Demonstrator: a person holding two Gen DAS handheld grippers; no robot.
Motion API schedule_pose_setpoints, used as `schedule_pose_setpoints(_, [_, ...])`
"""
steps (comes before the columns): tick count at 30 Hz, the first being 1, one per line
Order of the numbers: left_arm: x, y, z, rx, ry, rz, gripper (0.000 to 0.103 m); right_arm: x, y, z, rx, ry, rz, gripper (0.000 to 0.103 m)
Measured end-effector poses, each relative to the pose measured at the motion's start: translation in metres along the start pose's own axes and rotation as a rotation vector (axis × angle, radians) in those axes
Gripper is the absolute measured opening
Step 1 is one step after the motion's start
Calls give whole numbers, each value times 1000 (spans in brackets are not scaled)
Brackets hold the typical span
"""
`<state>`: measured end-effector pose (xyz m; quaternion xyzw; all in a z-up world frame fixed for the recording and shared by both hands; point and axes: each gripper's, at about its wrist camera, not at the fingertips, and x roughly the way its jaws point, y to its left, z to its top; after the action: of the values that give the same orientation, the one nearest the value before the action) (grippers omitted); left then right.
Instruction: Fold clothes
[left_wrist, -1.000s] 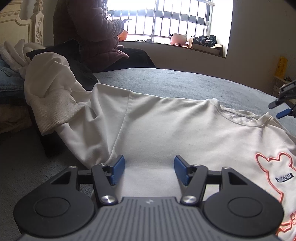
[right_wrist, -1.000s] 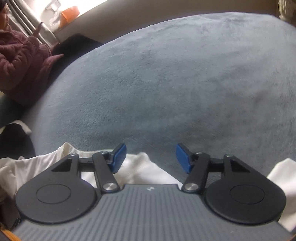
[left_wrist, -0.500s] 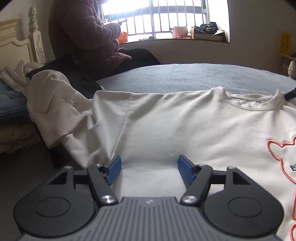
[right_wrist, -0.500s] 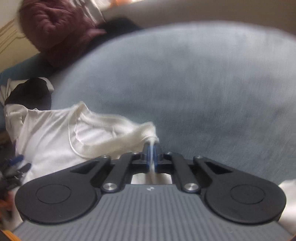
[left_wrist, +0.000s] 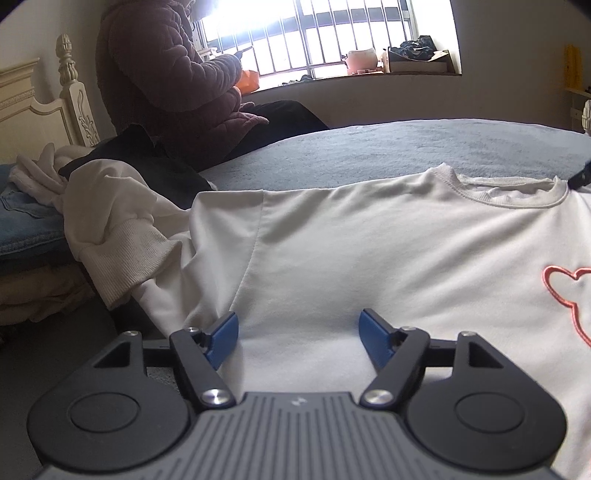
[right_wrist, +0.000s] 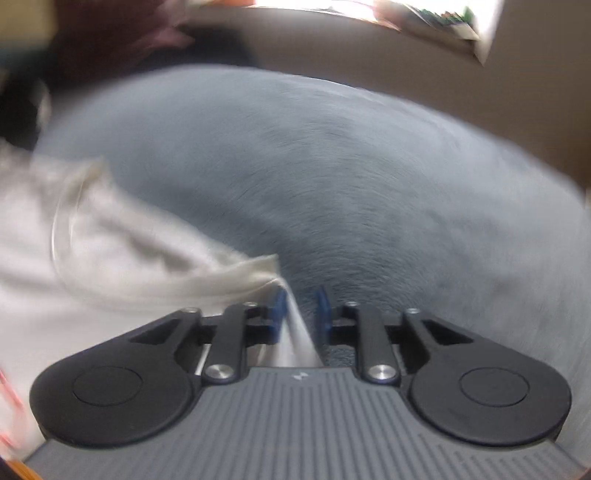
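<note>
White sweatshirt (left_wrist: 369, 251): laid front up across the grey bed (left_wrist: 388, 147), round ribbed collar toward the far side, a pink outlined print at the right edge of the left wrist view. One sleeve with a ribbed cuff (left_wrist: 122, 251) hangs bunched off the bed's left side, beside a heap of other clothes: white knit, dark cloth, blue denim (left_wrist: 26, 221).

Left tool (left_wrist: 297, 334): released, blue pads standing wide apart over the lower body of the sweatshirt; its jaws have just been opening further, with flat cloth below them and nothing pinched.

Right tool (right_wrist: 299, 312): blurred view; pads a narrow gap apart, having just been opening after a clench. A fold of the sweatshirt's shoulder edge lies between them, against the left pad and clear of the right, so it is not pressed.

Person in a quilted maroon jacket (left_wrist: 166, 74): seated at the far corner of the bed, by a barred window (left_wrist: 314, 33).
</note>
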<state>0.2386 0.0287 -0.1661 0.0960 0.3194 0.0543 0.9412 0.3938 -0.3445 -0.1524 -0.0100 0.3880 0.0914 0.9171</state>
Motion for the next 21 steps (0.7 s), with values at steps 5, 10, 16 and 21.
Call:
schedule_pose_setpoints(5, [1,2,2,-7,6,-8,74,-47,-67,7,340,-55,26,34])
schedule_pose_setpoints(10, [-2,2,10,-31,22,-6,74,-103,-100,-2,330,-21,46,44])
schedule_pose_setpoints(16, [-30,-17,31,-7,-8,-55,74,-160,-117,-51,486,22,-76,56])
schedule_pose_setpoints(21, [-55,-59,48,93,-17,-132,74,-167,-156,-90,724,32,-199,62])
